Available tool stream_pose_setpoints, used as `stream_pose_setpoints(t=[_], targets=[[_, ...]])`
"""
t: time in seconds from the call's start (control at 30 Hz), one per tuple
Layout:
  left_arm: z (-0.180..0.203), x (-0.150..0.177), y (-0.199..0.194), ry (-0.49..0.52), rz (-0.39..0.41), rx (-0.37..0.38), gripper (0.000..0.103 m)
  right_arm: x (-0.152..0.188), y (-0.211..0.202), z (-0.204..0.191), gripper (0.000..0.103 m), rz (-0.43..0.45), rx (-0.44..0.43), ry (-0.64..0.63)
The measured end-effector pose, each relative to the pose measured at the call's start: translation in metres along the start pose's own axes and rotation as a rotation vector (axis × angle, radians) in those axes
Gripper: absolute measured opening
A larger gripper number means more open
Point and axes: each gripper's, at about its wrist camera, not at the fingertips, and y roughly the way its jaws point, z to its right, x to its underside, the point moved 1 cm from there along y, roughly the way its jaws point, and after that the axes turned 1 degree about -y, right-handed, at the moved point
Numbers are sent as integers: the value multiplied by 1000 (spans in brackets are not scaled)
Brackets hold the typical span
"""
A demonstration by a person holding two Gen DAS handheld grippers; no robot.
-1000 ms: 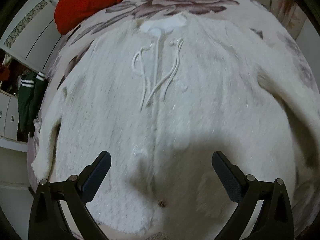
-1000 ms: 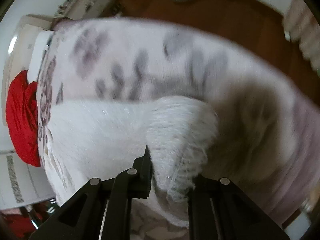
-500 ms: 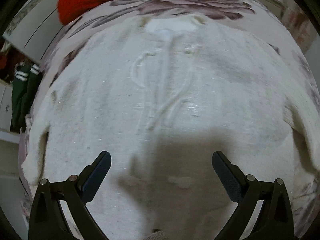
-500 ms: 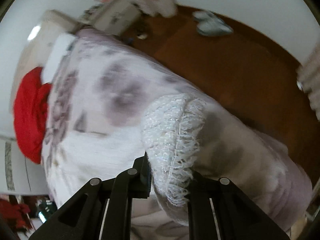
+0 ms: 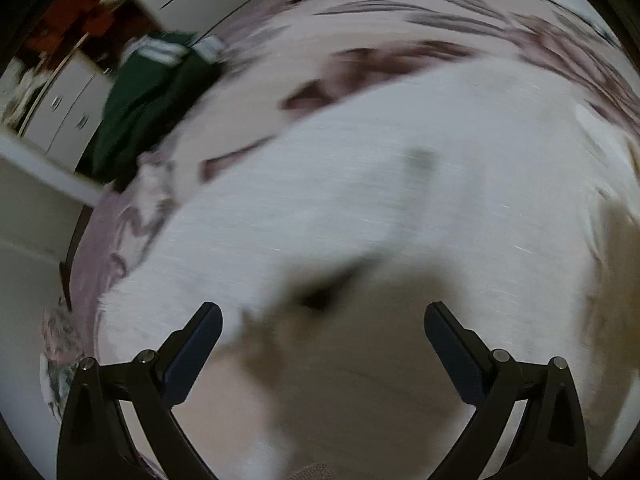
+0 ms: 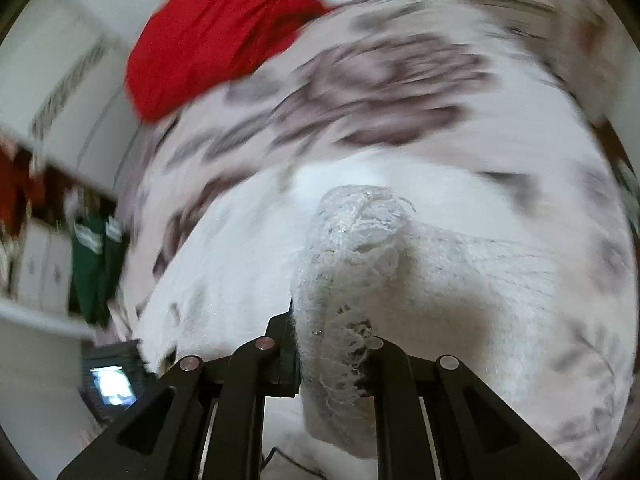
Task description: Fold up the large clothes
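Fingers, right: pressed together on a bunched, fringed cuff of the white sweater; knit fills the gap and spills out on both sides of it.
Fingers, left: spread wide, nothing between them; pointing steeply down over the sweater.
Sweater, place: lying on the bed, over a floral cover; body flat, one sleeve lifted by the right fingers.
Sweater, left view: white body fills most of the frame; a rounded, shadowed fold lies just ahead of the open fingers. Blur hides whether it is a sleeve end or a hem.
Sleeve, long axis: from the pinched cuff it trails to the right in the right view, down to the flat body.
Key relation: pinched cuff hangs above the body, which spreads ahead and to the left of the right fingers; the sleeve would be carried that way, across the chest, by my reading.
Nearer hand: right already has the sleeve; left is free and close to the near fold.
Step in hand: sleeve fold, judged early in the task; body not yet folded.
Other items: red cloth at the bed's far end; green garment hanging off to the side.
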Motion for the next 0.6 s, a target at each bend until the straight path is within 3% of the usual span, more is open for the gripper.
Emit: stream_pose_setpoints(t=[0.07,0.17,0.23,0.33,0.4,0.47,0.53,0.6], targets=[[-31,-4,9,-23,0,-5,103,1,55,-57,13,-69,-9,-45],[-56,-4,17,-26,3,-5,103,9,112,-112,13,-123,16,-89],[-76,-4,26,-33,-3,4,103,11,147,-135,14,-157,34,-82],[-99,-3,32,-60,-21,46,103,16,190,-140,25,-275,5,-41],[-111,5,29,-81,-28,77,103,17,190,-130,32,-295,-67,8],[-125,16,26,-102,-37,106,103,22,158,-107,62,-260,-176,95],[-141,34,24,-129,-66,133,103,30,124,-84,63,-209,-213,162],[-156,58,27,-174,-127,170,103,42,89,-62,63,-170,-188,207]])
